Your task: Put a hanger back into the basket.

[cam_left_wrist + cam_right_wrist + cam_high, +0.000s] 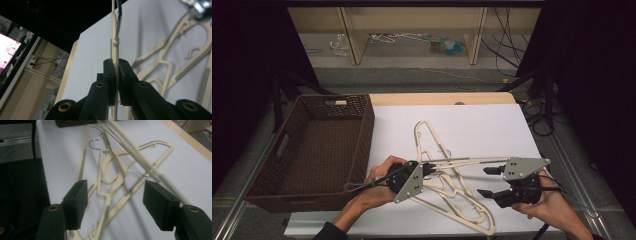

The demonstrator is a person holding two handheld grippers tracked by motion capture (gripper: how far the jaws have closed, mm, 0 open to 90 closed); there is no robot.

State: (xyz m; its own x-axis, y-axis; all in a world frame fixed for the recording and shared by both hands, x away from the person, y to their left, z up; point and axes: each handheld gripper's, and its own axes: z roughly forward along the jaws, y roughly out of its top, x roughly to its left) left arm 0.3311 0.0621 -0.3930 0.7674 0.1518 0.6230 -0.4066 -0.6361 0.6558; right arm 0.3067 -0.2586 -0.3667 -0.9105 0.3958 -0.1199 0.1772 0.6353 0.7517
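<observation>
Cream plastic clothes hangers (452, 187) on a white table (492, 125), two hand-held grippers at the near edge.

The left gripper (428, 170) has its jaws clamped on the thin edge of one cream hanger (114, 53), lifted and apparently tilted across the pile. The right gripper (487, 181), near right, hangs with jaws spread wide above the hangers, holding nothing. Remaining hangers lie overlapped at table centre, metal hooks (94, 144) among them. A brown woven rectangular basket (362, 135) sits at the left, just beside the table.
</observation>
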